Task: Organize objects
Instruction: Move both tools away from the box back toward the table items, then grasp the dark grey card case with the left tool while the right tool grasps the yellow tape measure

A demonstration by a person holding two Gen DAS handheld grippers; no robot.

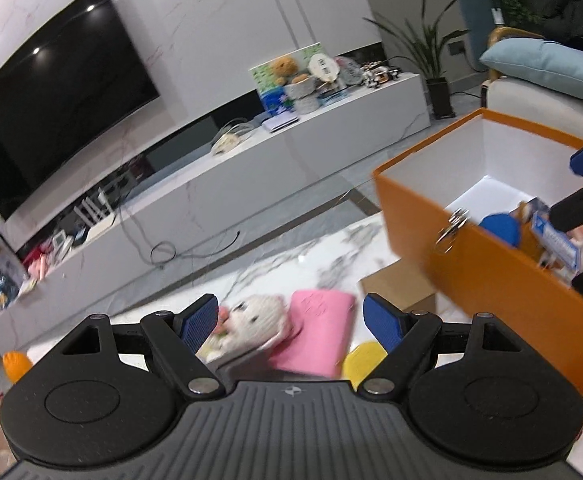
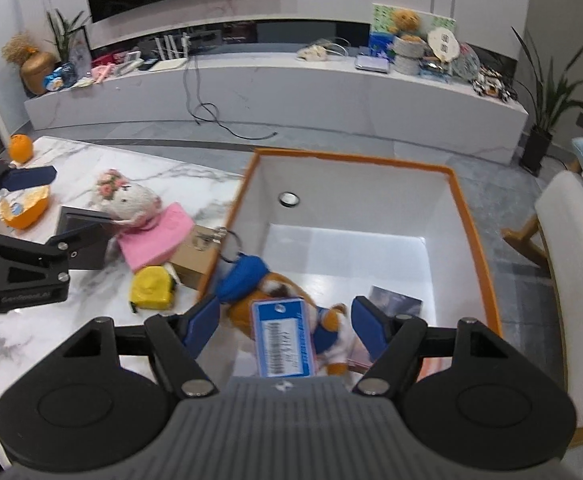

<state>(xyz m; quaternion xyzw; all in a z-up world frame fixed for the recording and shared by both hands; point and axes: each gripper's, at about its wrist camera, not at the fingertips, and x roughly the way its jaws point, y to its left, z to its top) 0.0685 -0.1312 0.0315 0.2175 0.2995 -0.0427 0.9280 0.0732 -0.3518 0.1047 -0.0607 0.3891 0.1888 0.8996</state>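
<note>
My left gripper (image 1: 291,320) is open low over the marble table (image 1: 275,268). A white plush mouse (image 1: 251,324) and a pink pouch (image 1: 319,332) lie between and beyond its fingers, untouched. A yellow mini backpack (image 1: 361,360) lies to the right. My right gripper (image 2: 287,324) hangs over the orange box (image 2: 475,232), jaws apart. Below it in the box lie an orange plush with a blue hat (image 2: 247,280) and a blue barcode card (image 2: 283,336); the pads press on neither. The right wrist view has the left gripper (image 2: 79,196) beside the mouse (image 2: 127,200).
A small cardboard box (image 2: 195,256) sits against the orange box, with a keyring (image 2: 227,240) hooked over its rim. An orange snack pack (image 2: 23,208) and an orange toy (image 2: 20,147) lie at the table's left. A dark booklet (image 2: 395,300) is in the box. A chair (image 2: 571,264) stands on the right.
</note>
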